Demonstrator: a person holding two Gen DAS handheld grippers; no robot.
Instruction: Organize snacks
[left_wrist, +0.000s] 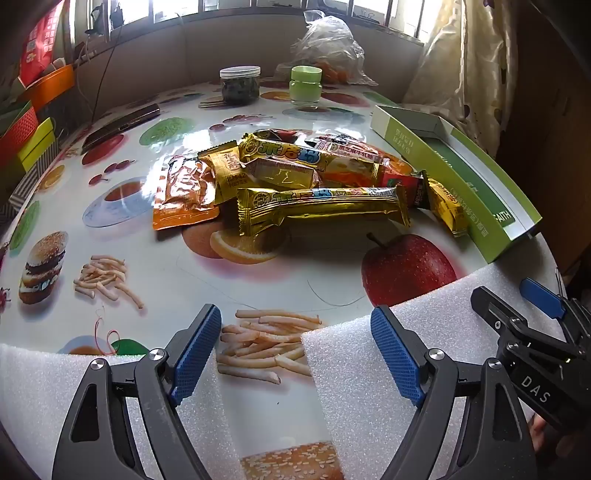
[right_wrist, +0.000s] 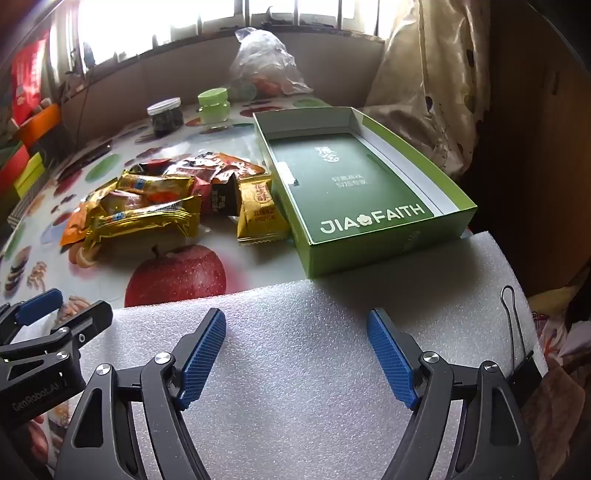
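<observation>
A heap of wrapped snacks (left_wrist: 295, 177) lies mid-table: long gold bars, an orange pouch (left_wrist: 184, 195), red and black packets. The same snack heap (right_wrist: 166, 199) sits left of an open green box (right_wrist: 351, 192) in the right wrist view, and a small gold packet (right_wrist: 258, 214) leans against the box's side. The green box (left_wrist: 461, 173) stands at the right with nothing inside. My left gripper (left_wrist: 295, 325) hovers open near the table's front edge, well short of the heap. My right gripper (right_wrist: 295, 325) is open over white foam (right_wrist: 314, 332), in front of the box.
A dark-filled jar (left_wrist: 239, 85), a green-lidded jar (left_wrist: 305, 85) and a clear plastic bag (left_wrist: 325, 48) stand at the back. A dark phone-like slab (left_wrist: 122, 125) lies at the back left, with coloured boxes (left_wrist: 26, 136) beyond it. A binder clip (right_wrist: 517, 350) grips the foam's right edge.
</observation>
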